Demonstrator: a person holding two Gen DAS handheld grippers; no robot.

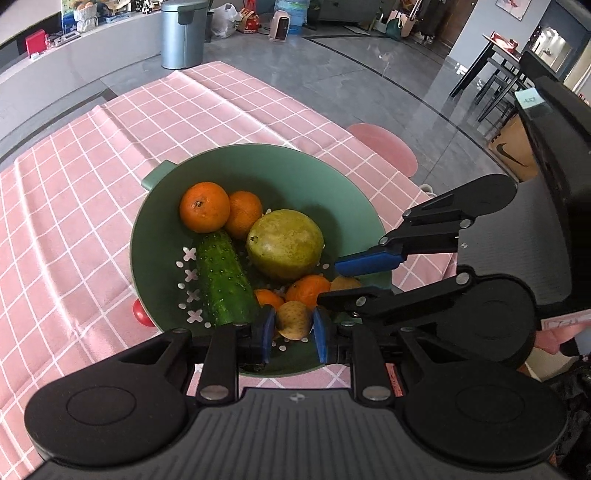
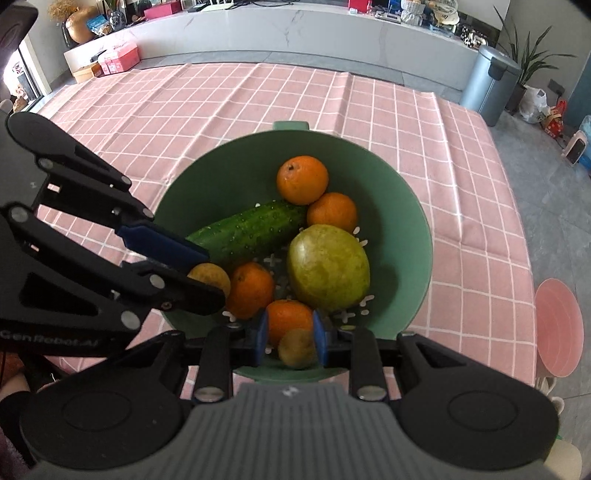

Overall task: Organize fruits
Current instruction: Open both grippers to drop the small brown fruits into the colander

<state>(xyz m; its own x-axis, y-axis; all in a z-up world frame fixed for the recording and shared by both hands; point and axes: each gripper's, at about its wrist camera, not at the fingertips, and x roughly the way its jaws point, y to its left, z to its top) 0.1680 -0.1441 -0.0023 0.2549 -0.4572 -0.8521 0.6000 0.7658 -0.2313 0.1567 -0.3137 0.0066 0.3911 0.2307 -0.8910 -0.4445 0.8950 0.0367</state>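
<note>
A green colander bowl (image 1: 343, 177) (image 2: 413, 206) on the pink checked cloth holds several oranges (image 1: 205, 206) (image 2: 302, 180), a cucumber (image 1: 225, 277) (image 2: 251, 230), a large green pear (image 1: 284, 243) (image 2: 328, 267) and small yellow fruits. My left gripper (image 1: 293, 328) sits inside the bowl with its blue pads on either side of a small yellow fruit (image 1: 294, 319). My right gripper (image 2: 289, 338) is also in the bowl, its pads around an orange (image 2: 289, 319) and a small yellow-green fruit (image 2: 296, 348). Each gripper shows in the other's view: the right (image 1: 351, 277), the left (image 2: 199, 269).
A pink round plate (image 1: 384, 146) (image 2: 558, 326) lies at the table's edge. A small red tomato (image 1: 142, 314) peeks from beside the bowl. A grey bin (image 1: 183, 33), bags and dark chairs (image 1: 498, 74) stand on the floor beyond.
</note>
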